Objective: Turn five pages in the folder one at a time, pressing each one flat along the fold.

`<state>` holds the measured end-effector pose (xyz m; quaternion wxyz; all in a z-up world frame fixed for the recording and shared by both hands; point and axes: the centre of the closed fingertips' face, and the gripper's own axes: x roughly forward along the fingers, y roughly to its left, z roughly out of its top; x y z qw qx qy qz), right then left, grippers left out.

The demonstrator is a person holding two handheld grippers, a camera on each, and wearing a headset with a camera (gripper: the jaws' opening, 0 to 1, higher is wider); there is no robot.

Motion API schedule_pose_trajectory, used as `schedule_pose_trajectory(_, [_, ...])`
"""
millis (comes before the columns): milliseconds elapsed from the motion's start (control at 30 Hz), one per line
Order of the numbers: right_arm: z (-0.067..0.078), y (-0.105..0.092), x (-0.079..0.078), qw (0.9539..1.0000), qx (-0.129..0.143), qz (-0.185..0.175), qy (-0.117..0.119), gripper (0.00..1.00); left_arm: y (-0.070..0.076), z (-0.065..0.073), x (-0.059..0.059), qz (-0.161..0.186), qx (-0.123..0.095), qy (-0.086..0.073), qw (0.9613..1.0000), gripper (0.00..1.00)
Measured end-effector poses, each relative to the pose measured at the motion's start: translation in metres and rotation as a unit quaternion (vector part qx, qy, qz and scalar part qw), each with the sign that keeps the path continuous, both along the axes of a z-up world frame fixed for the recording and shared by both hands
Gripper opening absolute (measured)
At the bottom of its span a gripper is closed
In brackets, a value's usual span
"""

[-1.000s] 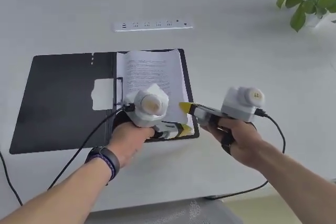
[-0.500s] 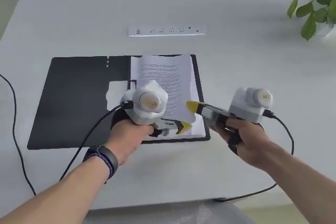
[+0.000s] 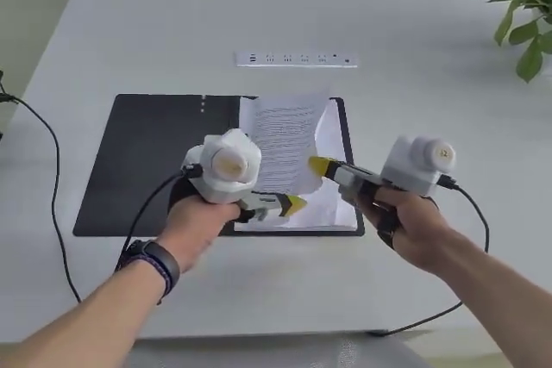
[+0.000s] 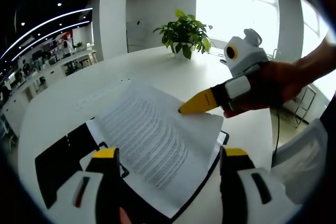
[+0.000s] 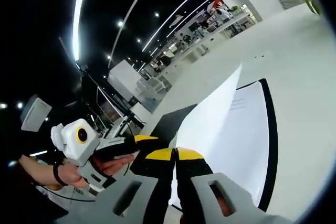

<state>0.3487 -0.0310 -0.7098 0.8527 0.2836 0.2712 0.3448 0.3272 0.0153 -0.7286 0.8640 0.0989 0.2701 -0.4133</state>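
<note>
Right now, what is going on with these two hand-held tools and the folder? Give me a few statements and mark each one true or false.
1. The right tool is pinching a printed page and holding it lifted. True.
2. The left tool is clamped on the folder. False: its jaws stand apart and hold nothing.
3. The folder is closed. False: it lies open on the white table.
4. A power strip lies beyond the folder. True.

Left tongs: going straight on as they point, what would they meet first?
Probably the page, lifted right ahead between the open left tongs; the right tongs gripping its edge seem farther on.
</note>
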Motion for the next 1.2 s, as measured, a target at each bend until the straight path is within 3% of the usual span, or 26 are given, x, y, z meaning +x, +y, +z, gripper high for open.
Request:
schedule_pose_trajectory(267, [0.019, 0.037, 0.004, 0.9994, 0.008, 0.029, -0.019, 0.0, 0.041, 0.008, -0.001, 0.034, -0.007, -0.005, 0.9994, 0.77])
schedule_pose_trajectory(700, [0.033, 0.105, 0.002, 0.9957, 0.015, 0.085, -0.033, 0.0, 0.106, 0.006, -0.013, 0.094, -0.017, 0.0, 0.9954, 0.79])
schedule_pose_trajectory(1000, [0.038, 0.159, -0.003, 0.9907, 0.02, 0.13, -0.035, 0.0, 0.148, 0.014, -0.024, 0.126, -0.019, -0.01, 0.9919, 0.79])
schedule_pose_trajectory(1200, [0.028, 0.194, -0.007, 0.9878, 0.017, 0.153, -0.024, 0.0, 0.181, 0.012, -0.035, 0.157, -0.019, -0.008, 0.9874, 0.79])
